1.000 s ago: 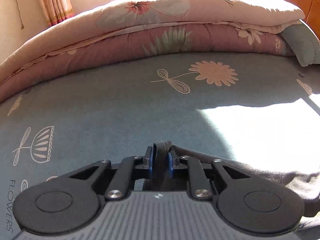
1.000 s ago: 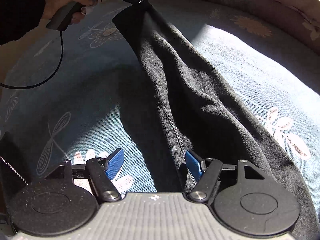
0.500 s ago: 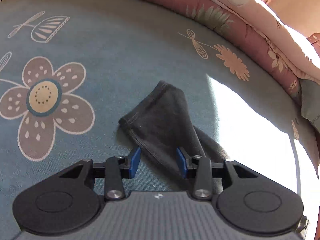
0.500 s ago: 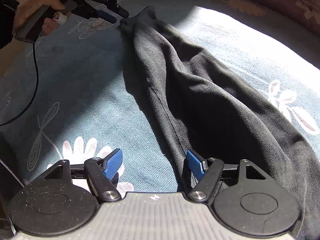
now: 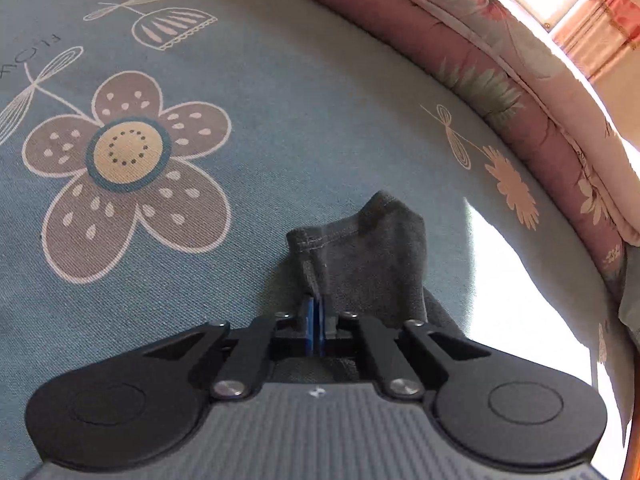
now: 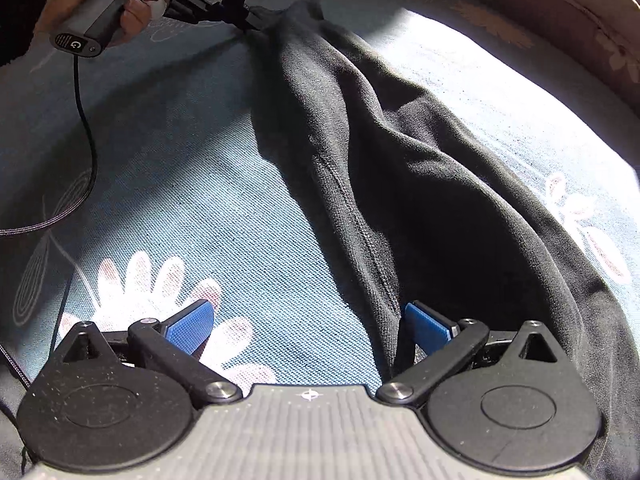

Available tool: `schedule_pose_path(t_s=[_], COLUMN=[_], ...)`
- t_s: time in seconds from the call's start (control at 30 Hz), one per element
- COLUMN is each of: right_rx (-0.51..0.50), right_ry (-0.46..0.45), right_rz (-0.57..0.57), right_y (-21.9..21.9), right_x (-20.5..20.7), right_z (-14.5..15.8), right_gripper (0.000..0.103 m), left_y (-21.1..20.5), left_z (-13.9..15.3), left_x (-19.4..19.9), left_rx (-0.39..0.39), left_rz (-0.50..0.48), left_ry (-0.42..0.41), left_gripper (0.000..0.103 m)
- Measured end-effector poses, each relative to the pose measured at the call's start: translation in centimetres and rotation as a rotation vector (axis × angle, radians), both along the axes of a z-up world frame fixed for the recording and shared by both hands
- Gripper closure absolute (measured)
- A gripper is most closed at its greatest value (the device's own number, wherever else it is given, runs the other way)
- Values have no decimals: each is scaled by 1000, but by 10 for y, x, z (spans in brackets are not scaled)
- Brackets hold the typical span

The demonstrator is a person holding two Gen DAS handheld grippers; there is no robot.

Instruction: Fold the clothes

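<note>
Black fabric of the garment (image 6: 400, 152) runs forward from the wide-open, just-spread right gripper (image 6: 310, 326) to the left gripper (image 5: 318, 312), just clamped on its hem (image 5: 320, 238).

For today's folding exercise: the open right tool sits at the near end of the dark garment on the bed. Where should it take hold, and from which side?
Probably grip the seamed near edge of the dark garment, coming from above. That edge lies between the open right tool pads, flat on the bedsheet. The left tool is shut on the far hem, so both ends would be held.
</note>
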State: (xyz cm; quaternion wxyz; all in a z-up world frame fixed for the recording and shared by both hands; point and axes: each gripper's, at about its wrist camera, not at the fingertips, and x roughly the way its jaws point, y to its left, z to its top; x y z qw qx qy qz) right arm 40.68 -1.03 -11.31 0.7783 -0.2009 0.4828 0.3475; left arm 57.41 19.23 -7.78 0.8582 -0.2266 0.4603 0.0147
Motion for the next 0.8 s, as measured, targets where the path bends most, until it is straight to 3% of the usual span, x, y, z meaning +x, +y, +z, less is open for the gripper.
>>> schedule_pose_path(t_s=[0.1, 0.2, 0.3, 0.43, 0.57, 0.7, 0.8], right_rx=[-17, -20, 80, 100, 138, 202, 259], right_ry=[28, 61, 104, 46, 63, 176, 283], right_rz=[0, 6, -32, -55, -122, -250, -285], right_y=[3, 3, -7, -12, -8, -10, -14], right_x=[6, 12, 17, 23, 45, 48, 31], right_z=[2, 7, 20, 21, 7, 5, 7], right_gripper=[0, 0, 0, 0, 0, 0, 0], left_y=[13, 26, 28, -11, -66, -91, -96], left_z=[12, 8, 11, 18, 16, 10, -6], left_x=[-10, -13, -18, -23, -20, -12, -11], left_rx=[43, 120, 79, 97, 197, 218, 261], left_rz=[9, 2, -27, -239, -459, -516, -519], left_ry=[-26, 16, 1, -60, -145, -203, -147], left_gripper=[103, 103, 102, 97, 91, 76, 70])
